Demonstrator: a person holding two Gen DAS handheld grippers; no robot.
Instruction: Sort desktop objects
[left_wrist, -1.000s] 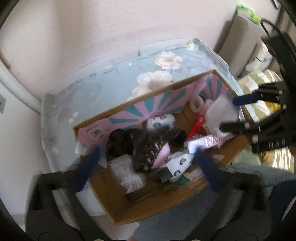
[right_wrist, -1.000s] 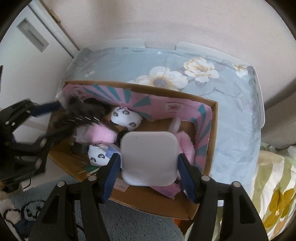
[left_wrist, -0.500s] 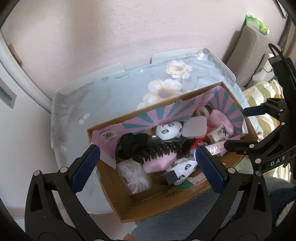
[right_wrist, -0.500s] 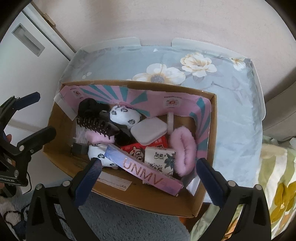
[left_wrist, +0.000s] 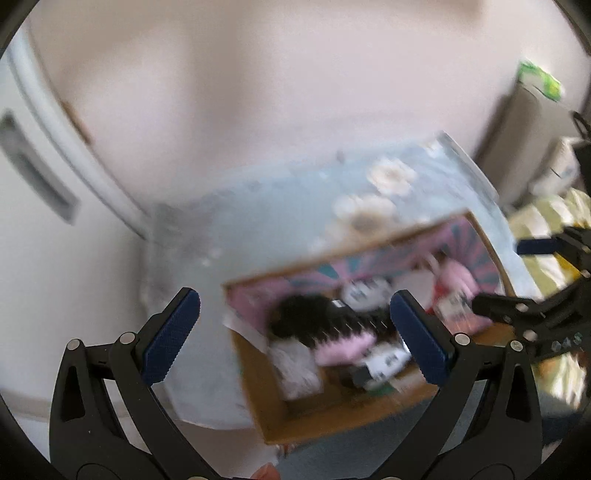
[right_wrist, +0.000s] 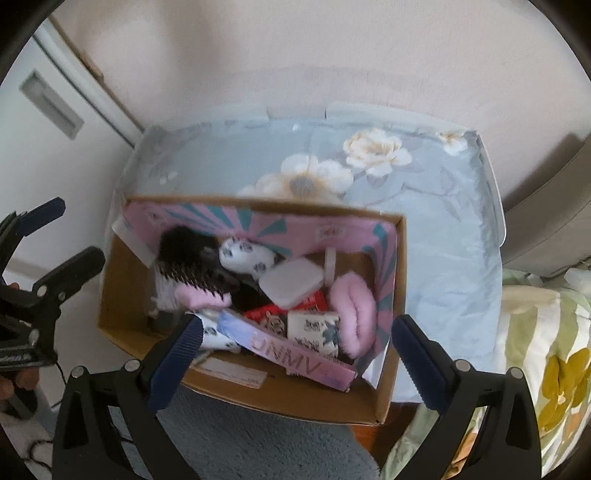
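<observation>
A cardboard box (right_wrist: 122, 295) with a pink and teal lining stands at the near edge of a floral-covered table (right_wrist: 436, 236). In it lie a black claw clip (right_wrist: 195, 277), a white square case (right_wrist: 290, 282), a pink scrunchie (right_wrist: 351, 314), a long pink "UNMV" box (right_wrist: 295, 347), panda-print items (right_wrist: 245, 254) and a tissue pack (right_wrist: 314, 328). My right gripper (right_wrist: 295, 354) hangs open above the box's near side, nothing between its fingers. My left gripper (left_wrist: 295, 336) is open and empty over the box's left end (left_wrist: 258, 373); that view is blurred.
A white door (right_wrist: 51, 107) stands left of the table and a beige wall (right_wrist: 295, 55) behind it. A grey rug (right_wrist: 258, 443) lies in front of the box. A bed with a yellow-green floral cover (right_wrist: 546, 350) is at the right.
The right gripper let go of the white case, which now lies in the box, and opened wide. The left gripper dropped the black claw clip into the box. Both grippers rose.
</observation>
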